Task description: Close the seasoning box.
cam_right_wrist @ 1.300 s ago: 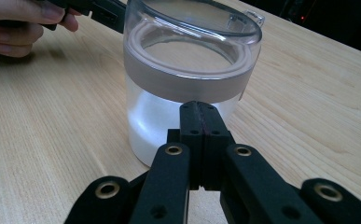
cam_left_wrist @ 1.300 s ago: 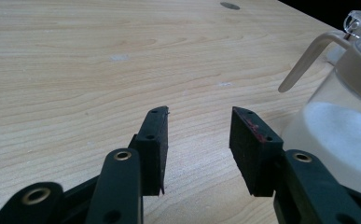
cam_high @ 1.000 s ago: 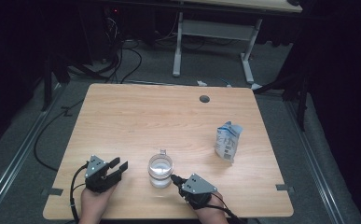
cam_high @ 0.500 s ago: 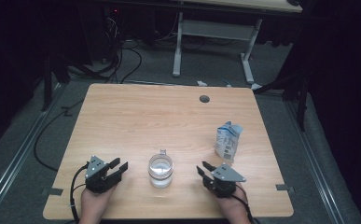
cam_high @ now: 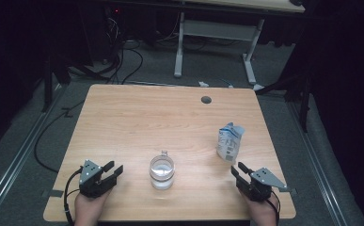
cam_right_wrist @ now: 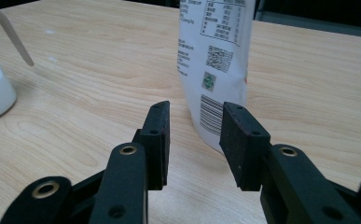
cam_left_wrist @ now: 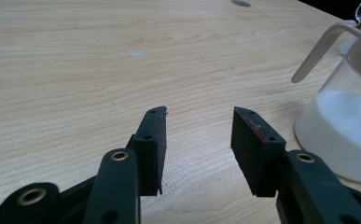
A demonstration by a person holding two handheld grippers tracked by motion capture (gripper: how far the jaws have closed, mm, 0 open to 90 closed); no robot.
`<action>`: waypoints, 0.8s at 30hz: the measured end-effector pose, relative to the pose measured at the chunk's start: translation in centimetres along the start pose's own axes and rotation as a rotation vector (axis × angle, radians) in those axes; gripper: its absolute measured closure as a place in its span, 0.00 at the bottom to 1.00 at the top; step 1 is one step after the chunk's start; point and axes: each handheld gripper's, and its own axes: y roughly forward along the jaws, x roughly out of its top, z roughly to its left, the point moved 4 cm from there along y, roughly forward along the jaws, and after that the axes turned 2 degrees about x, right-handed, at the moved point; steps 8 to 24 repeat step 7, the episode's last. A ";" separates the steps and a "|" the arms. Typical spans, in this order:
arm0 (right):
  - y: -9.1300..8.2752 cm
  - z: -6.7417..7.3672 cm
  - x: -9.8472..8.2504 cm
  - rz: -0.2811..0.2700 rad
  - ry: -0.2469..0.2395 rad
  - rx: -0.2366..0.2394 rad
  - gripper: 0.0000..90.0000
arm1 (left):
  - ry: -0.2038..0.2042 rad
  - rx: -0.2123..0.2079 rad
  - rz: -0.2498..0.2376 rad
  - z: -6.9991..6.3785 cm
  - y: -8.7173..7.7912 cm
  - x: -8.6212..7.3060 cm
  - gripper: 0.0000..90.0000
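Pouch: a white printed pouch (cam_high: pixel 230 142) stands upright on the right side of the tabletop (cam_high: pixel 142 122), its top crumpled open; in the right gripper view it (cam_right_wrist: pixel 215 60) rises just ahead of the jaws, barcode side facing them, untouched.

Right gripper: the right gripper (cam_high: pixel 240 172) sits near the front right corner, pointing up toward the pouch and just short of it. Its jaws have just been opening and now stand partly apart, with nothing between them but bare wood; the pouch is beyond the tips.

Jar: a clear glass jar (cam_high: pixel 162 171) with white powder in the bottom and a small handle at its far rim stands at the front middle, well apart from the pouch. In the left gripper view it (cam_left_wrist: pixel 341 121) is off to the right of the jaws, not between them.

Left gripper: the left gripper (cam_high: pixel 111 170) rests near the front left edge, aimed roughly at the jar but clear of it, jaws spread fairly wide and empty.

Progress: as I read it, the work in hand is picking up the pouch, likely to bring it to the jar. The approach looks nearly made; the grasp, the lift and anything involving the jar are all left to do.

Tabletop: otherwise bare, with a round cable hole (cam_high: pixel 206 100) near the far edge.
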 end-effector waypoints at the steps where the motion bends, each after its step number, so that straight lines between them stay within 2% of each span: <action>1: 0.1 0.1 0.0 0.001 -0.002 0.001 0.70 | 0.002 -0.001 0.002 0.0 0.0 0.0 0.62; 7: 0.4 0.3 -0.2 0.014 -0.016 0.004 0.70 | 0.013 -0.003 0.005 -0.1 0.1 -0.1 0.62; 24: 0.4 0.3 -0.2 0.014 -0.016 0.004 0.70 | 0.013 -0.003 0.005 -0.1 0.1 -0.1 0.62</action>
